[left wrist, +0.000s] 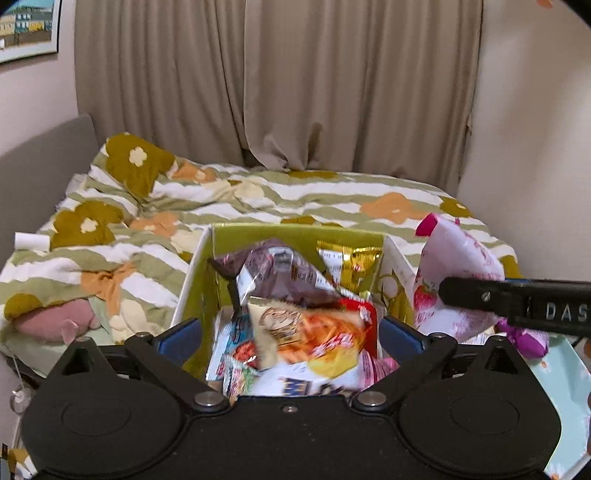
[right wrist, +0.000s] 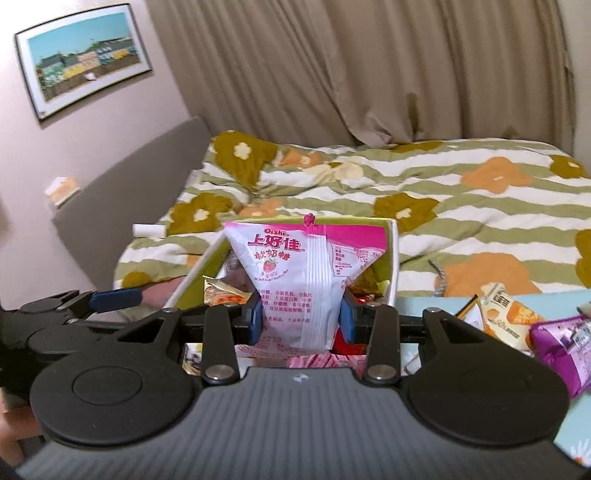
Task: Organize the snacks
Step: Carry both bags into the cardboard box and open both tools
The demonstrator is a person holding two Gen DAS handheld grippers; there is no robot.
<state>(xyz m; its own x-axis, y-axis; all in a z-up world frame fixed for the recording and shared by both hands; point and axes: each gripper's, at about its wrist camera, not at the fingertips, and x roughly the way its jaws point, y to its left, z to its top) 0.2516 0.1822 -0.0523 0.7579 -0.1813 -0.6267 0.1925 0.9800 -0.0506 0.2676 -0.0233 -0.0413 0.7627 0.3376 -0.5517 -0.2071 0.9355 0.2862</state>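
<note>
Bedroom backdrop in both views: beige curtains across the top, floral striped duvet over the bed through the middle. Left wrist view: framed picture clipped in the upper left corner. Your left gripper sits bottom centre with its blue-padded fingers spread wide, nothing pinched. Between and beyond them is the open green-lined box, centre frame, already stuffed with snacks: a brown packet on top toward the back, a gold packet upright against the far right corner, an orange chip bag blurred in front, lying loose between the spread fingers with neither pad on it. A pink plush lies on the duvet at lower left. At right, your right gripper enters as a black bar from the edge, carrying the pink-and-white strawberry snack bag just beside the box's right wall. Right wrist view: picture hangs upper left, grey headboard below it. Your right gripper is pinching the strawberry snack bag at its lower half, blue pads pressed on both sides, bag upright in centre frame in front of the box; whether it's over the opening or short of it I can't tell. Left gripper's blue finger pokes in at mid left. More snacks lie loose at lower right: an orange-and-cream packet and a purple packet on a light blue surface.
</note>
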